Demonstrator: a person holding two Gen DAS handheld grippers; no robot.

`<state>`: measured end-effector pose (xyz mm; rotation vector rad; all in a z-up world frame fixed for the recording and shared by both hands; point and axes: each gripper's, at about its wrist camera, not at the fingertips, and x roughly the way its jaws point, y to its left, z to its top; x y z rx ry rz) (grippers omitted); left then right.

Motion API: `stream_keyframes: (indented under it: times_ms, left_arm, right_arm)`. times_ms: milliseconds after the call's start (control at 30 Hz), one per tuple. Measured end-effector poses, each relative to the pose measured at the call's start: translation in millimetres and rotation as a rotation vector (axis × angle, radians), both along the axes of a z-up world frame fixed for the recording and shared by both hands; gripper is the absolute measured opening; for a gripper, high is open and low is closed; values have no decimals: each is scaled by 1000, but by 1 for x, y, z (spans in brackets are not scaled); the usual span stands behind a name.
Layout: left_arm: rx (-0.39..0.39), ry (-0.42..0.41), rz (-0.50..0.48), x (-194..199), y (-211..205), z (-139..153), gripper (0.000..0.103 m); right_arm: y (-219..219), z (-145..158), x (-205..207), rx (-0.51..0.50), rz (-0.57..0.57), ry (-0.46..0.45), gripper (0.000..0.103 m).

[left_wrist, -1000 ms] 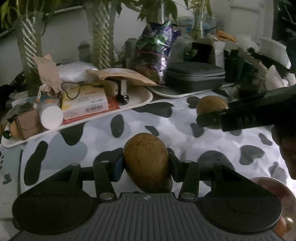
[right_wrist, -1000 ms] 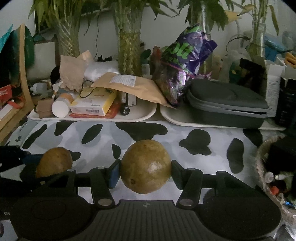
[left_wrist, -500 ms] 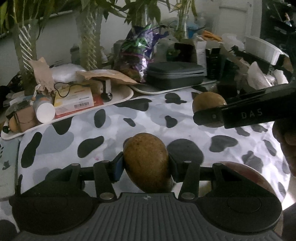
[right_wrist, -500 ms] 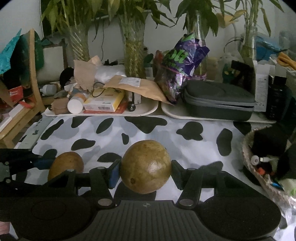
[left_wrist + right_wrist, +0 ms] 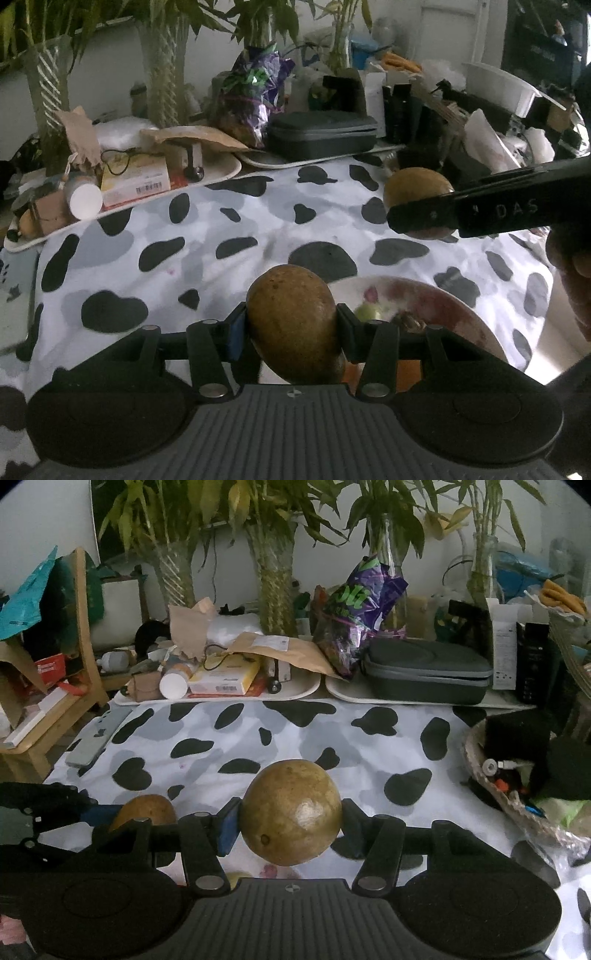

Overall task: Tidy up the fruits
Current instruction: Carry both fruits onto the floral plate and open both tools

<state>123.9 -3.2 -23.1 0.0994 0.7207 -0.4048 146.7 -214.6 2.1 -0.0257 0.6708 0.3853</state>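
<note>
The table with the cow-spotted cloth is crowded at its far edge with trays, a dark zip case and plant vases, so there is little free room for a fruit that escapes. Near the front lies a shallow plate with red marks and some small bits on it; it is probably where the fruits must go.

The left gripper pinches an elongated brown fruit by its sides, in the air just beside the plate's rim. The right gripper pinches a rounder brown fruit in the same way, also above the cloth.

The main risk, as I judge it, is slipping: both skins look smooth and curved, and the pads touch only a small part. If a fruit is released too high, or on the rim, it can roll off the plate. The two grippers are near each other, so they can also collide above the plate.
</note>
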Motion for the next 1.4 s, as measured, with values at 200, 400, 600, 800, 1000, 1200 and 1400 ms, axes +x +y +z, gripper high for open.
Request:
stream_keyframes:
  times_ms: [200,400,600,800,1000,1200,1400]
  left_arm:
    - [-8,9,-16,-23,-2,3,47]
    - [-16,15,-46,-45,-7,5,47]
    - [-20,39,-132,-70,-19,2,47]
    - [5,87,-178,-80,-31,-9,47]
    - [103,109,-183,-81,-44,-22,51]
    - [102,27,-137,-88,-39,-12,81]
    - [74,15,-100,-95,-31,-3,81]
  right_arm:
    - [-5,2,-21,1,10,-2,59]
    - [-10,3,-41,1,13,-5,59]
    - [-17,3,-60,4,5,-2,59]
    - [-23,0,-78,8,4,13,59]
    - [-29,-3,-93,7,2,28,59]
    - [-36,-9,-101,24,5,70,59]
    - [-31,-15,-107,32,40,122,59]
